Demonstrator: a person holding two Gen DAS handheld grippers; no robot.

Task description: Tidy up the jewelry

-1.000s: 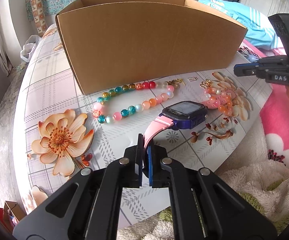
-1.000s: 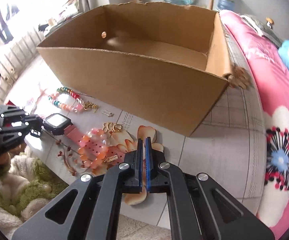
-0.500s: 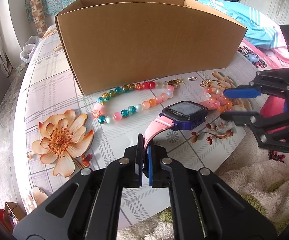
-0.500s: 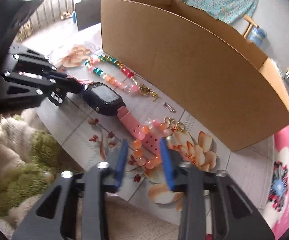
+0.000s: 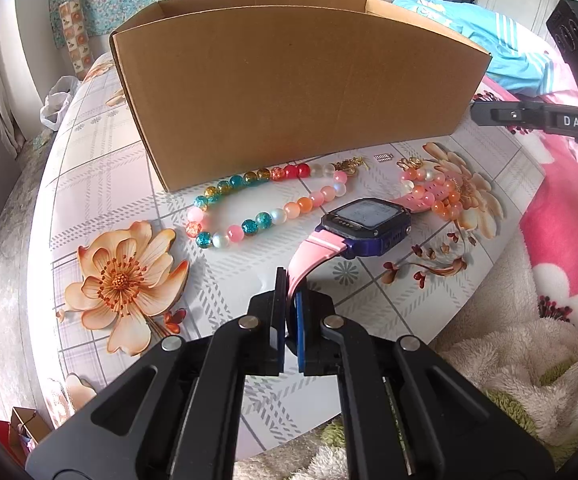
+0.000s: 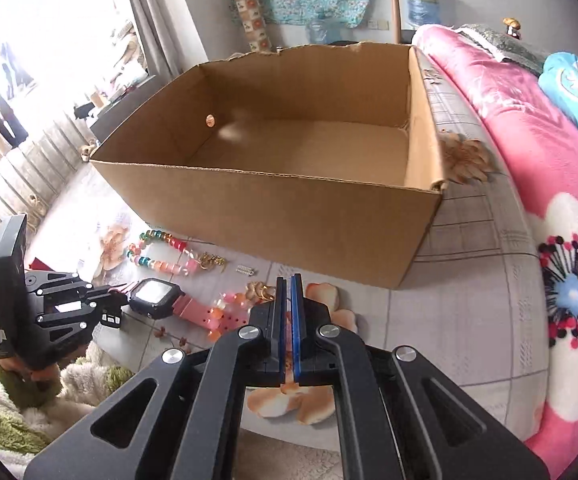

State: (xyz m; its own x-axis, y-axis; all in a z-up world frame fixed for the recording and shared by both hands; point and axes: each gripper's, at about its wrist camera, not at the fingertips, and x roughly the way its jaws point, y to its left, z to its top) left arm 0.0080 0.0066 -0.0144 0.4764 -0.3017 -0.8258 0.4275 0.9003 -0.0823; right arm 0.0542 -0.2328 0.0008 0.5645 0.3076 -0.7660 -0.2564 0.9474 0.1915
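My left gripper (image 5: 289, 280) is shut on the pink strap of a purple smartwatch (image 5: 369, 222) that lies on the table. The watch also shows in the right wrist view (image 6: 155, 296), with the left gripper (image 6: 119, 300) at its strap. A multicoloured bead bracelet (image 5: 265, 204) lies between the watch and the open cardboard box (image 5: 289, 96). A pink-orange bead bracelet (image 5: 433, 188) lies over the watch's far strap. My right gripper (image 6: 288, 284) is shut and empty, raised above the table's front, facing the box (image 6: 289, 208).
Small gold earrings (image 5: 409, 163) and a tiny clasp (image 5: 383, 156) lie by the box. A flower-print cloth (image 5: 101, 184) covers the table. A pink blanket (image 6: 529, 160) lies to the right and a fluffy blanket (image 5: 509, 360) hangs at the near edge.
My right gripper was open low over the pink-orange bracelet half a second ago; now it is shut and raised, facing the box. My left gripper stays shut on the watch strap.
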